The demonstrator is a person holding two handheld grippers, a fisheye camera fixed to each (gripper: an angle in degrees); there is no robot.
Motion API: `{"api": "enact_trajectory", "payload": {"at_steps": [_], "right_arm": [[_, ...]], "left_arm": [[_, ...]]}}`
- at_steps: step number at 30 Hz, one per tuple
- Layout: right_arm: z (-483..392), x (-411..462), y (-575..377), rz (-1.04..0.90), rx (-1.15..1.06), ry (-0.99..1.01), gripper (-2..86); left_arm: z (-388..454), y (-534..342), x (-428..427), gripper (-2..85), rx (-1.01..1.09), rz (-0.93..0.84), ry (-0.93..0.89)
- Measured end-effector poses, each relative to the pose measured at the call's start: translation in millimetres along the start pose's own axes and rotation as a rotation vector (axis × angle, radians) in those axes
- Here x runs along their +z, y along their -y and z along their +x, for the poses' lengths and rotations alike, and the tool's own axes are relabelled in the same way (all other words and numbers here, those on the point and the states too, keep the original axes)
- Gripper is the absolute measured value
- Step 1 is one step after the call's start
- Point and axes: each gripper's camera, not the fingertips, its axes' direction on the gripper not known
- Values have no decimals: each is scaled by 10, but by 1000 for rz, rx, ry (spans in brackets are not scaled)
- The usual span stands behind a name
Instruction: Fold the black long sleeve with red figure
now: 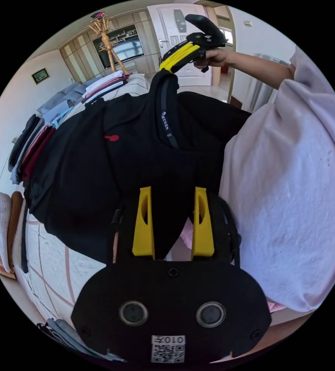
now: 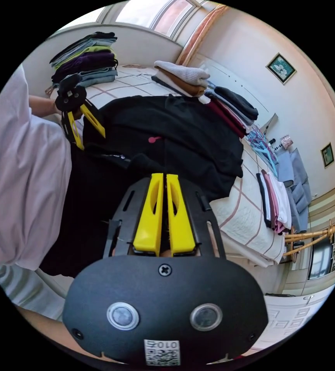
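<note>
The black long sleeve (image 1: pixel 78 166) with a small red figure (image 1: pixel 113 137) lies partly spread on the bed and is lifted at the neck. My right gripper (image 1: pixel 163 66) holds the collar up, jaws together on the cloth; in the right gripper view it (image 2: pixel 164 176) is shut on black fabric above the shirt (image 2: pixel 190 131) and its red figure (image 2: pixel 154 139). My left gripper (image 1: pixel 173 191) stands open, black cloth hanging between its spread jaws without being pinched. In the right gripper view the left gripper (image 2: pixel 93 142) shows its jaws splayed at the shirt's edge.
The bed's white quilt (image 1: pixel 55 262) carries stacks of folded clothes (image 2: pixel 86 58) along its far and side edges (image 2: pixel 229 104). The person's white top (image 1: pixel 291 185) is close on one side. A wooden coat stand (image 1: pixel 107 46) and a door (image 1: pixel 175 31) stand beyond the bed.
</note>
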Motion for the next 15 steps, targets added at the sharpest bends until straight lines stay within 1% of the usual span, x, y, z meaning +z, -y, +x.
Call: {"api": "enact_trajectory", "payload": {"at_steps": [4,8,11,15], "right_arm": [[166,-70,173,-2,19,52,17],[388,-139,343,-12,48,68,16],[560,-204,484,-2,79,65,16],[747,-241,643,-5,95,50,15]], "left_arm": [[-90,38,74,142,3,-8,-48],[-149,40,47,134,13,-10,-28],[-207,50,-40,112,9,2,23],[-314,73,-161,46,-59,9,155]]}}
